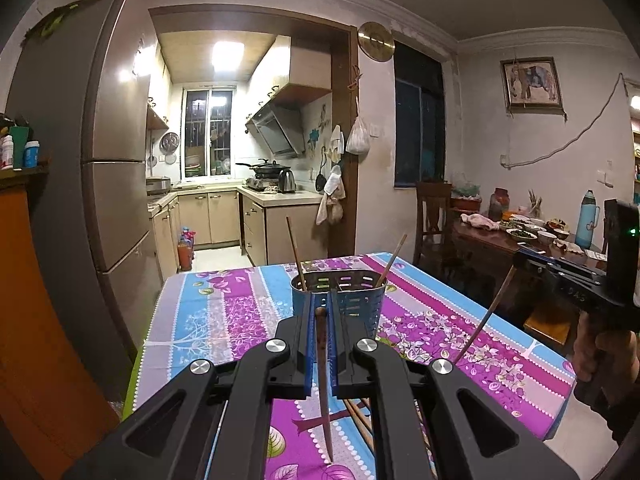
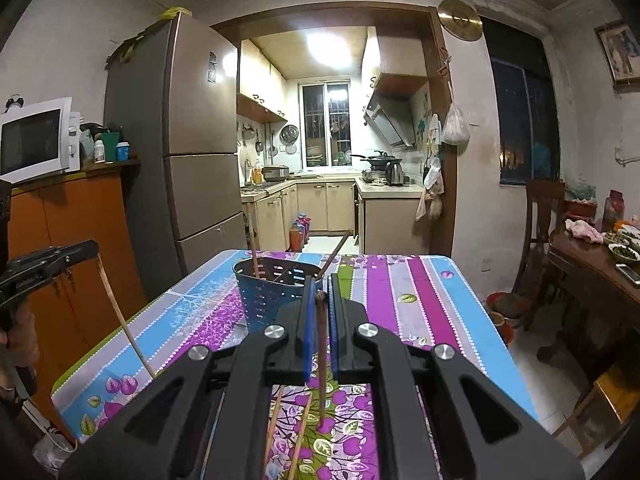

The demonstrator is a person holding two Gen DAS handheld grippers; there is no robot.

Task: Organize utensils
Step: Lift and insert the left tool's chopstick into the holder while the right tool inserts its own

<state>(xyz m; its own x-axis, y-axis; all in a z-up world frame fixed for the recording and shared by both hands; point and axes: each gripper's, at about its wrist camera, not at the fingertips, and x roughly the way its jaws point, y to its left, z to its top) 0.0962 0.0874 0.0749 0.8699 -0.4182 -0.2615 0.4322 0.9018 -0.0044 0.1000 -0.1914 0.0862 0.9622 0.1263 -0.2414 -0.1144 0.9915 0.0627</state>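
Observation:
My left gripper is shut on a dark brown chopstick that hangs point-down above the floral tablecloth. Just beyond the fingertips stands a blue perforated utensil holder with two chopsticks leaning in it. My right gripper is shut on another chopstick, also hanging upright, with the holder ahead and to its left. Each gripper shows in the other's view: the right gripper holds its stick at the right, and the left gripper holds its stick at the left.
Loose chopsticks lie on the cloth beneath the grippers, and the loose chopsticks show in the left view too. A fridge and an orange cabinet stand left of the table. A wooden dining table with dishes is at the right.

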